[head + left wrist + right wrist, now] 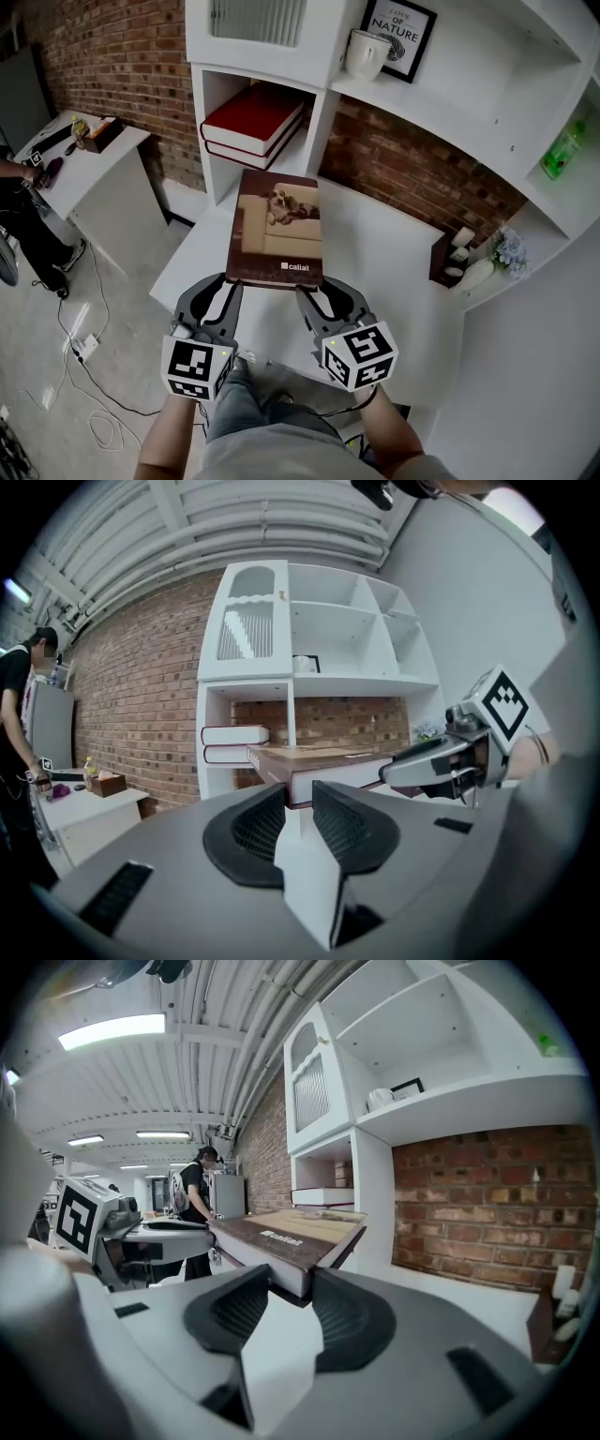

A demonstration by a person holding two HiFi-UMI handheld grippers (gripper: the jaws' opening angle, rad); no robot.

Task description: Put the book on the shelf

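Two handheld grippers carry one hardcover book point(277, 230) flat and face up, in the air above a white desk point(384, 253). The left gripper point(228, 289) is clamped on the book's near left corner. The right gripper point(312, 298) is clamped on its near right corner. In each gripper view the jaws stand partway apart, with the book's thick edge pinched between the ribbed pads. The cover shows a dog lying on a sofa. The book's far edge points toward the white shelf point(322, 122), which stands against a brick wall.

The first part of the task looks done: the book is gripped on both sides, raised clear of the desk and turned toward the shelf. The placing is not yet done, as no part of the book is inside a compartment.

The low open compartment ahead and slightly to the left holds two red books point(253, 117), stacked flat, with free space above them. The carried book's far edge is near that opening but outside it. From the left gripper view it sits at about the height of the stack.

On the shelf board above stand a white mug point(364, 52) and a framed print point(398, 37). A green bottle point(564, 150) sits in a compartment far to the right.

What likely remains is to bring the book forward, rest it on the stack or on a free board, and then release both grips and draw the grippers back. Which spot is meant cannot be told.
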